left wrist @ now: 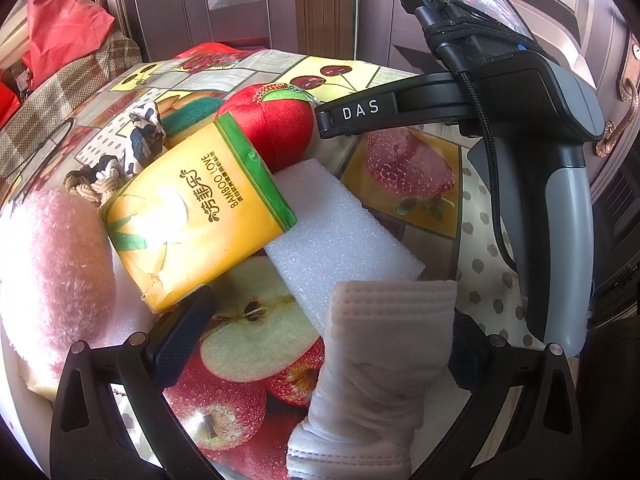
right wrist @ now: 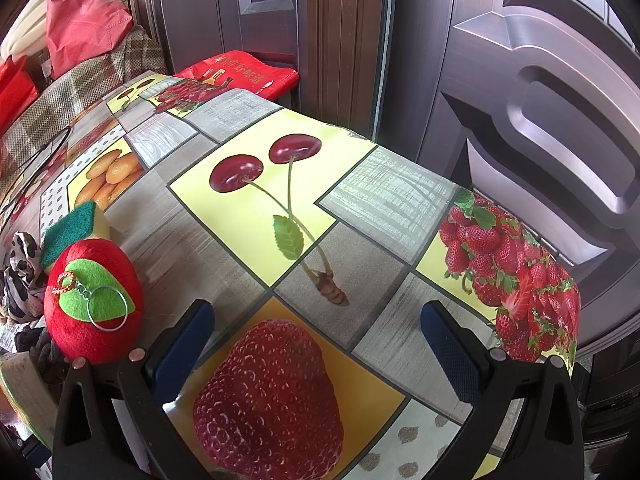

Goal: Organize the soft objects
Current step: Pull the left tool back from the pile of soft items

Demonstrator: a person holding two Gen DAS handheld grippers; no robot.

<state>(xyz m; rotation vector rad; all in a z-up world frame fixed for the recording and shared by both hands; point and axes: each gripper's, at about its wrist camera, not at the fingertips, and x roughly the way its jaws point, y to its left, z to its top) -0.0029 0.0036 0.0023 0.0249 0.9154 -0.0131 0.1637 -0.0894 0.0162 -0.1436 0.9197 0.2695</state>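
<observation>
In the left wrist view my left gripper (left wrist: 320, 340) stands wide open. A folded white cloth (left wrist: 376, 364) lies against its right finger, not clamped. Ahead lie a white foam block (left wrist: 340, 236), a yellow tissue pack (left wrist: 196, 216), a red plush apple (left wrist: 276, 120), a pink fluffy toy (left wrist: 52, 280), a green-yellow sponge (left wrist: 188, 114) and knotted rope and cloth (left wrist: 104, 176). My right gripper (left wrist: 400, 108) hovers above the table at right. In the right wrist view my right gripper (right wrist: 320, 340) is open and empty over the tablecloth (right wrist: 248, 208); the plush apple (right wrist: 92, 300) and sponge (right wrist: 76, 228) sit left.
The fruit-print tablecloth covers a table whose far and right edges drop off near dark wooden doors (right wrist: 540, 100). A plaid-covered seat with a red bag (right wrist: 84, 16) stands at back left. A red bag (right wrist: 240, 72) lies beyond the far edge.
</observation>
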